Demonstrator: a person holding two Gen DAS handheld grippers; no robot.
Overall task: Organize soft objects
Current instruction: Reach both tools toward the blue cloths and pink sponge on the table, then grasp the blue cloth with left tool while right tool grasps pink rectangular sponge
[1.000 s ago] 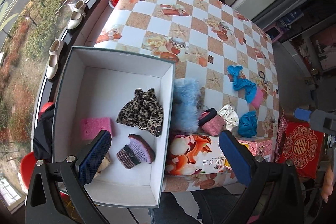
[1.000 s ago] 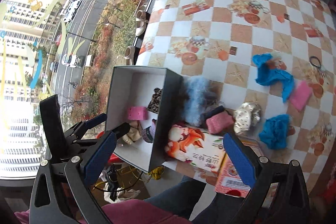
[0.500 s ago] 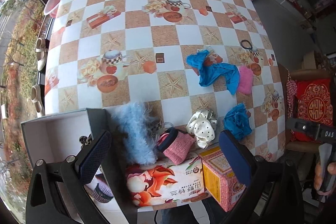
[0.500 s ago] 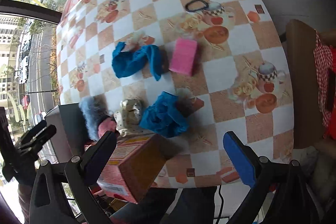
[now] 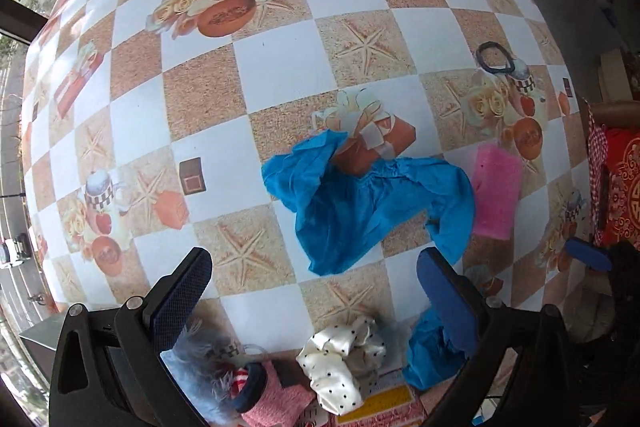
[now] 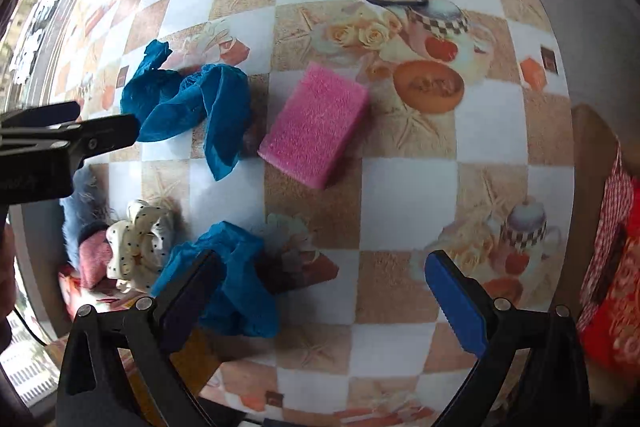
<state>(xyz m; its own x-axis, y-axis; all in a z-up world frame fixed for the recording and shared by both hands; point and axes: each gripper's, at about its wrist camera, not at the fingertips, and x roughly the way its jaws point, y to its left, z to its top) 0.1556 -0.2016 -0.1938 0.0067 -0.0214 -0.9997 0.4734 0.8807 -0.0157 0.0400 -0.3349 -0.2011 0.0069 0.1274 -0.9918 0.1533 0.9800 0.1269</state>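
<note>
Both my left tongs and right tongs were wide open, holding nothing. A blue cloth lay just past the left ones, a pink sponge to its right.

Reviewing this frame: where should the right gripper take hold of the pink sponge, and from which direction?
Probably from above, across the short width of the pink sponge, at its middle. It lies flat on the table as a low block, long sides bare; the blue cloth crowds one end. The right gripper is open.
</note>
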